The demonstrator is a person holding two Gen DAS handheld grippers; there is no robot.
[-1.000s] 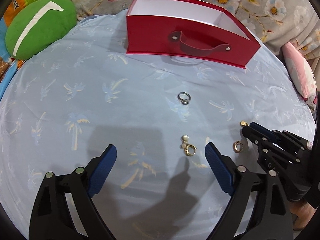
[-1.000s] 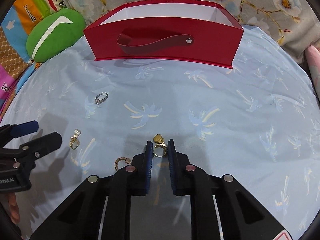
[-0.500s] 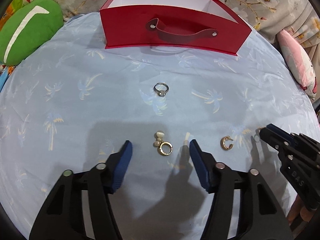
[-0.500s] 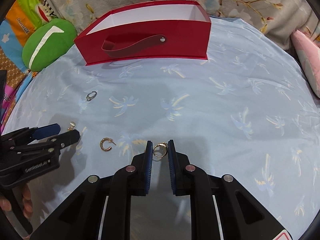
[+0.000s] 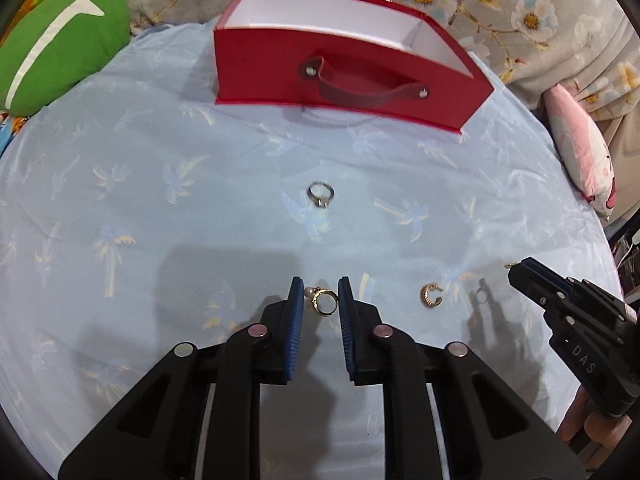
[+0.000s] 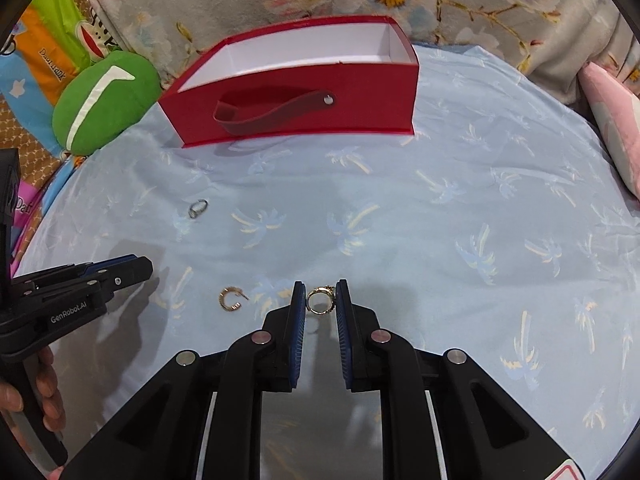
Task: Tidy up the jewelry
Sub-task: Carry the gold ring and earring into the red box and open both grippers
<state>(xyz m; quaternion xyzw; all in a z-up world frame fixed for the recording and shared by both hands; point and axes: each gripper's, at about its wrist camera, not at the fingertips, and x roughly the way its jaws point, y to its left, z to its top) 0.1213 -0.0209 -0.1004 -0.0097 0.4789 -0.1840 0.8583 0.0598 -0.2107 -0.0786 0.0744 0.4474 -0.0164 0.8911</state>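
Left gripper point(image 5: 319, 300): blue-padded fingers drawn close on either side of a gold hoop earring with a pearl point(image 5: 323, 301); pads appeared to touch it, the earring lying on the cloth.

Right gripper point(image 6: 320, 299): fingers pinched on a second gold hoop earring point(image 6: 319, 299), held between the pads and, by its shadow, apparently off the cloth.

Ribbed gold C-hoop earring point(image 5: 431, 295): loose on the cloth between the two grippers, nearer the left one, touching neither.

Silver ring with a stone point(image 5: 321, 195): loose on the cloth, farther out, between the left gripper and the box.

Red box point(image 5: 344, 76): open-topped, white inside, a strap handle on its near wall; stood at the far edge of the cloth, well apart from all the jewelry. No jewelry could be seen inside.

Pale blue palm-print cloth point(image 6: 460, 216): covered the round surface.

Green cushion point(image 5: 52, 44): beyond the cloth, far left.
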